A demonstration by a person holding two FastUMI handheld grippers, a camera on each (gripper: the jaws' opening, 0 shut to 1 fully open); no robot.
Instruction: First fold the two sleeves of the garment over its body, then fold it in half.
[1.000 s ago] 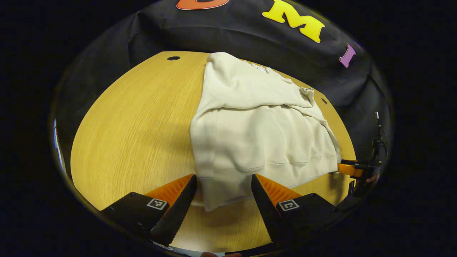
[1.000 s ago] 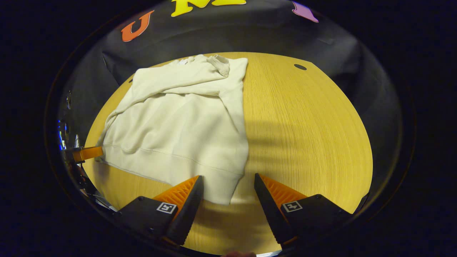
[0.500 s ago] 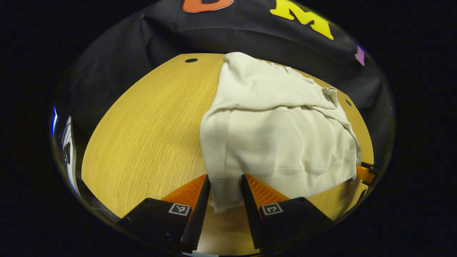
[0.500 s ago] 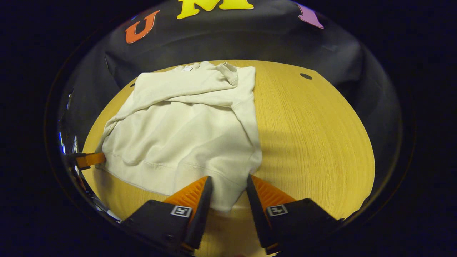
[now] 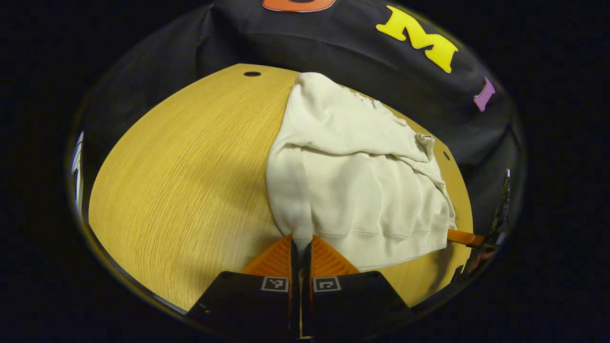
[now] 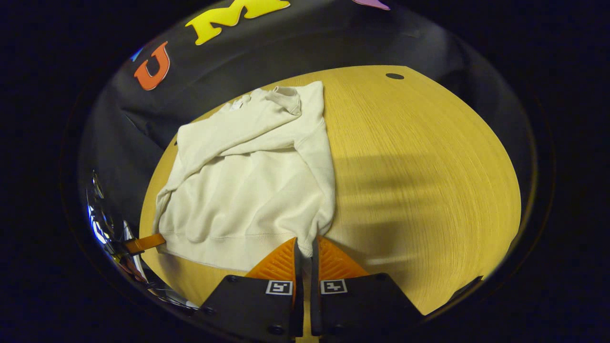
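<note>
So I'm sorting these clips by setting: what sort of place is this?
Probably a recording booth, not a home: a black cloth wall backs a bare wooden table, where a cream sweatshirt lies with its hem corners pinched by the left hand-held gripper and the right hand-held gripper.

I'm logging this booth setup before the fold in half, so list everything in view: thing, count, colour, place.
garment: one, cream, sleeves folded across its body, lying on the table.
table: one, yellow wood grain, under the garment, with small dark holes near its far edge.
booth wall: one, black cloth, behind the table.
left gripper: one, fingers closed on the garment's near hem corner.
right gripper: one, fingers closed on the other near hem corner.
</note>
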